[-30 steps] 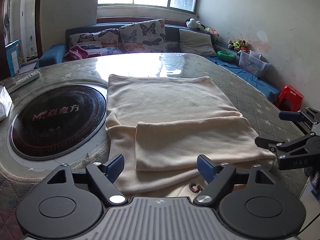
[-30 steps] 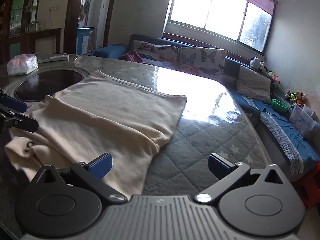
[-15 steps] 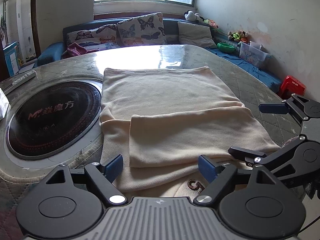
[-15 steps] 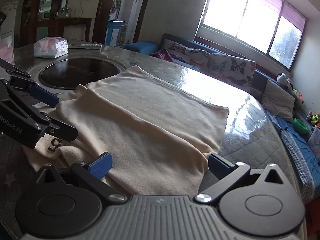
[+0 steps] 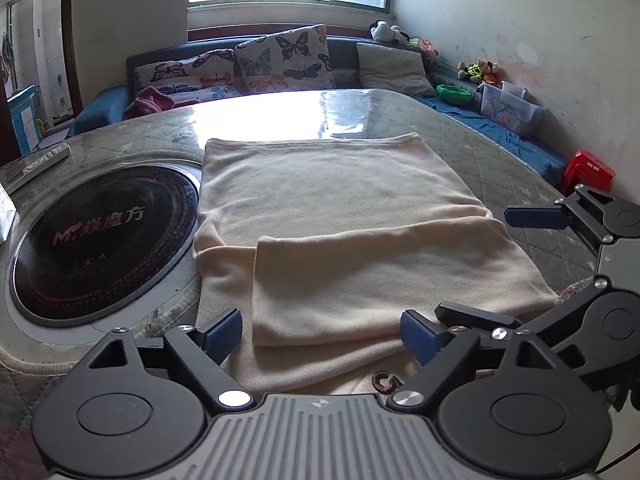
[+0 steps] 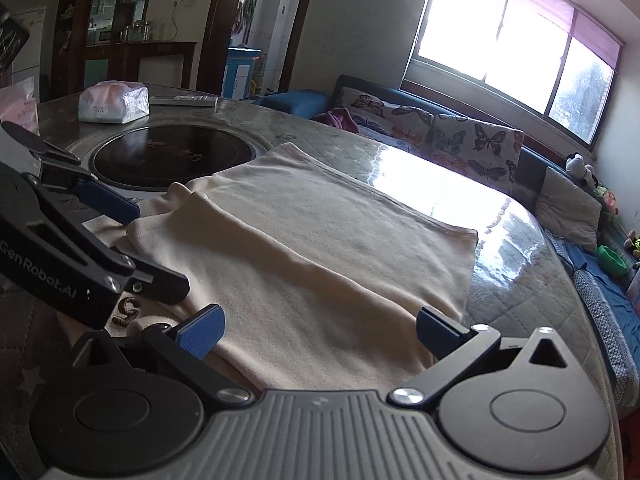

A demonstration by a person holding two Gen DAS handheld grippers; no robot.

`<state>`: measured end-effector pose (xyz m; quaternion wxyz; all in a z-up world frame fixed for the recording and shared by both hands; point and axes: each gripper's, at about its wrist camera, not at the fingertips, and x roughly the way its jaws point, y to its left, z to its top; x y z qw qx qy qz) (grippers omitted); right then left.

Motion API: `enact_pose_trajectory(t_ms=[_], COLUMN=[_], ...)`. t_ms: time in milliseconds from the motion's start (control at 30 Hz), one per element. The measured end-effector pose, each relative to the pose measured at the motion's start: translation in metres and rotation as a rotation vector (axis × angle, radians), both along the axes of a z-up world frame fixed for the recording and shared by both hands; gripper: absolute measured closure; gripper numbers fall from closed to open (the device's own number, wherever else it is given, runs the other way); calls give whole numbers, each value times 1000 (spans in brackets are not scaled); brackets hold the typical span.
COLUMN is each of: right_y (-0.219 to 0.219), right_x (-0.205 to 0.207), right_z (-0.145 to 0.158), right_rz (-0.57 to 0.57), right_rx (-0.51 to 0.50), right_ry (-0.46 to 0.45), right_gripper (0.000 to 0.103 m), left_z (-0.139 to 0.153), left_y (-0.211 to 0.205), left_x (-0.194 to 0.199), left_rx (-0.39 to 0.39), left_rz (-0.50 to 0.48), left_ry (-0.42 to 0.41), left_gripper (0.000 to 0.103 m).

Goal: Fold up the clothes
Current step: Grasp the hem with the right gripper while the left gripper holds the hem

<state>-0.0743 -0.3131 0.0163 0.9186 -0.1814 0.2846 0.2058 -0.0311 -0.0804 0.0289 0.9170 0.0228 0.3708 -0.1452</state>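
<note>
A cream garment (image 5: 336,220) lies flat on the round table (image 5: 500,148), with a sleeve folded across its near part (image 5: 380,276). It also shows in the right wrist view (image 6: 320,248). My left gripper (image 5: 320,334) is open and empty, just above the garment's near hem. My right gripper (image 6: 318,328) is open and empty over the garment's near right corner. The right gripper shows at the right in the left wrist view (image 5: 492,268). The left gripper shows at the left in the right wrist view (image 6: 132,248).
A black round hotplate (image 5: 100,240) is set into the table left of the garment. A tissue pack (image 6: 114,102) and a remote (image 5: 38,162) lie at the far left. A sofa with butterfly cushions (image 5: 280,60) and a red stool (image 5: 588,170) stand beyond the table.
My right gripper has swung left toward the garment's near right corner, closer to my left gripper. My left gripper has barely moved. Both stay open.
</note>
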Motion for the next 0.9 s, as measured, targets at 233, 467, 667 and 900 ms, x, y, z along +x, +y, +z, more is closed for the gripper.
enact_pose_trajectory(t_ms=[233, 467, 667, 900], right_y=[0, 4, 6, 18], right_x=[-13, -27, -29, -24], right_z=[0, -4, 5, -1], right_rz=[48, 100, 126, 152], right_rx=[-22, -89, -114, -132], right_ry=[9, -10, -46, -39], right_gripper=[0, 0, 0, 0], left_z=[-2, -3, -3, -4], left_y=[0, 1, 3, 7], left_x=[-2, -3, -4, -6], left_rx=[8, 11, 5, 6], left_rz=[-7, -12, -12, -14], left_ry=[-1, -5, -8, -13], left_gripper=[14, 14, 14, 14])
